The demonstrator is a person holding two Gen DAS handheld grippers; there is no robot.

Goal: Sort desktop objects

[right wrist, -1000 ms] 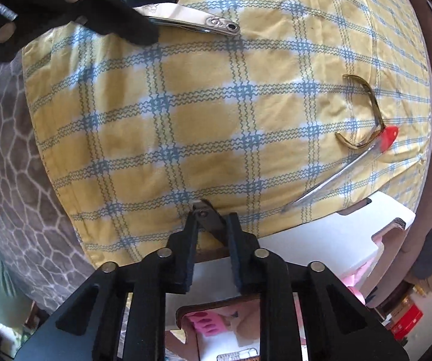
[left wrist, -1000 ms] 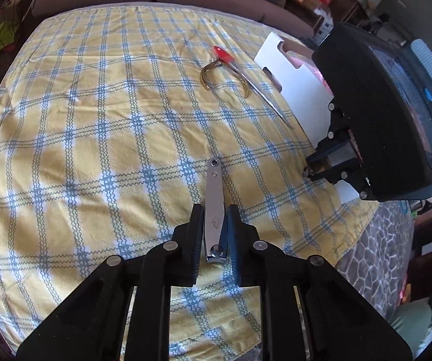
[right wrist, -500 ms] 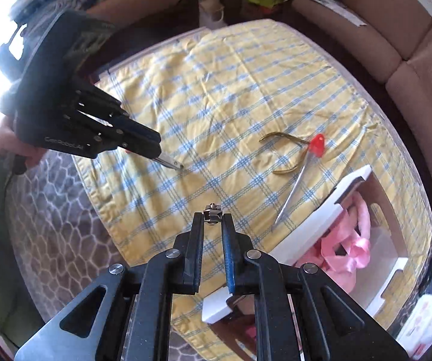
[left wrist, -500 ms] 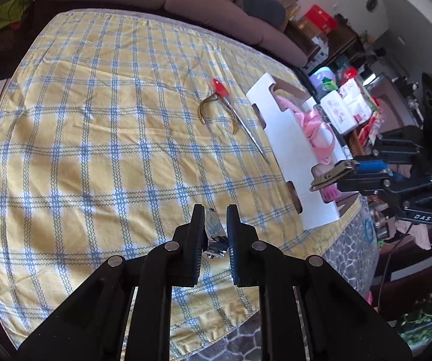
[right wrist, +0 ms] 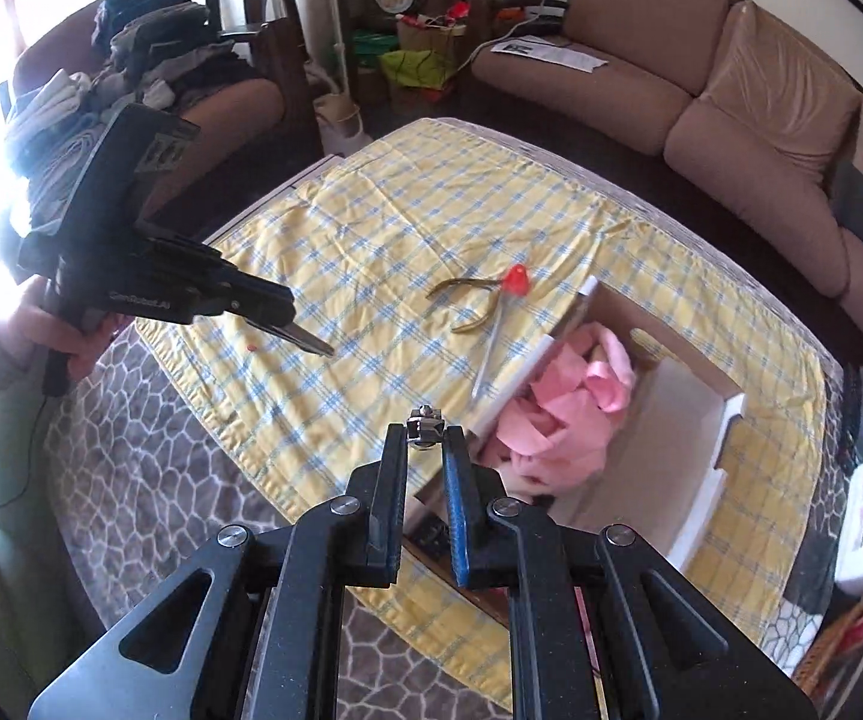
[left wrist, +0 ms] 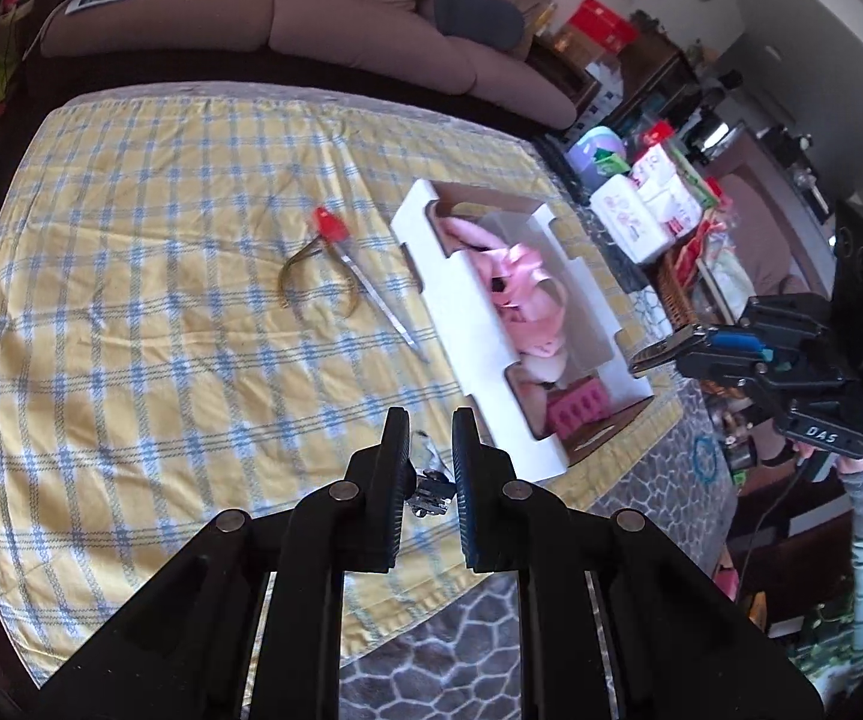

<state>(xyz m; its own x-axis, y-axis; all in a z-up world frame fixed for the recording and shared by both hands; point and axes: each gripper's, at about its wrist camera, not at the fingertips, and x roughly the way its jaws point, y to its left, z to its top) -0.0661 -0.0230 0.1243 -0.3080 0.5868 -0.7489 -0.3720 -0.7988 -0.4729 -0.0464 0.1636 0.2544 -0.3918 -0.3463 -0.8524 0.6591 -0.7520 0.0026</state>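
1. Left gripper (left wrist: pixel 428 468) pinches a nail clipper (left wrist: pixel 429 489), held above the near edge of the checked cloth (left wrist: pixel 131 300); right gripper (right wrist: pixel 422 438) pinches a second clipper (right wrist: pixel 425 420), raised beside the white box (left wrist: pixel 473 324).
2. Judged status: neither clipper is in the box yet; the gold nipper (left wrist: pixel 311 276) and red-capped file (left wrist: pixel 365 282) lie unsorted on the cloth, touching.
3. Box contains pink items; a sofa (left wrist: pixel 311 12) stands behind the table; patterned rug below.
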